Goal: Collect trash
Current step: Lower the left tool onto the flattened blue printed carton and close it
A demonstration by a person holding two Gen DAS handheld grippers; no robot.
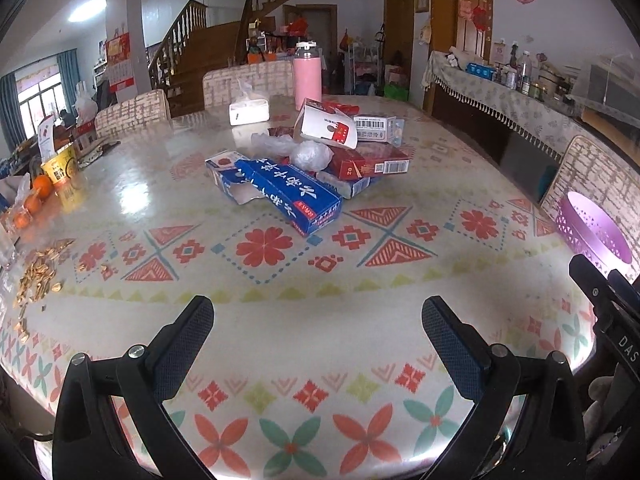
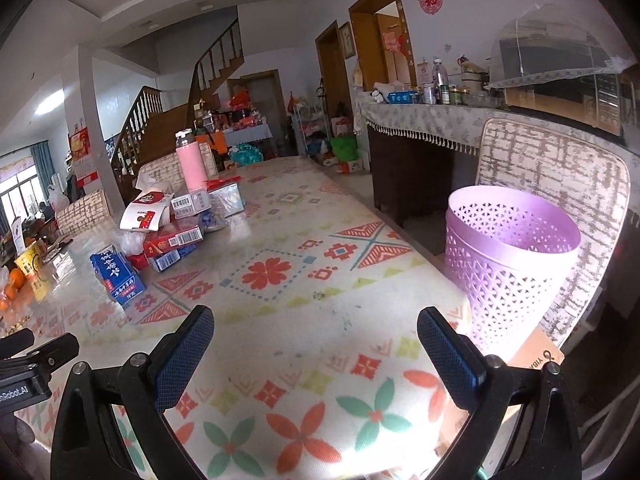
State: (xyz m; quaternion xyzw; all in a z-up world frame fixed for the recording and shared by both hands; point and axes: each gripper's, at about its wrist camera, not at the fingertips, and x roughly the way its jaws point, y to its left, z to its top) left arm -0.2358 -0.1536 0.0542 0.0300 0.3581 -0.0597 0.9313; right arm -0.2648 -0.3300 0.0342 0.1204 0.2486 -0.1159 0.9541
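A: Both claws, left [image 1: 318, 322] and right [image 2: 316, 332], are held wide open, nothing gripped.

B: Boxes [image 1: 308, 160] are piled mid-table, flask [image 1: 307, 74] behind; bin [image 2: 508, 256] is parked at the table's [image 2: 320, 320] right edge.

Both views are taken low over the near edge of the counter [image 1: 320, 320], looking forward between each gripper's own fingers. The left wrist view is aimed at the heap of empty boxes [image 1: 312, 160], near the middle. The right wrist view is set further right, beside the purple basket [image 2: 508, 264]. Heap, basket and pink flask [image 2: 191, 164] are shared.
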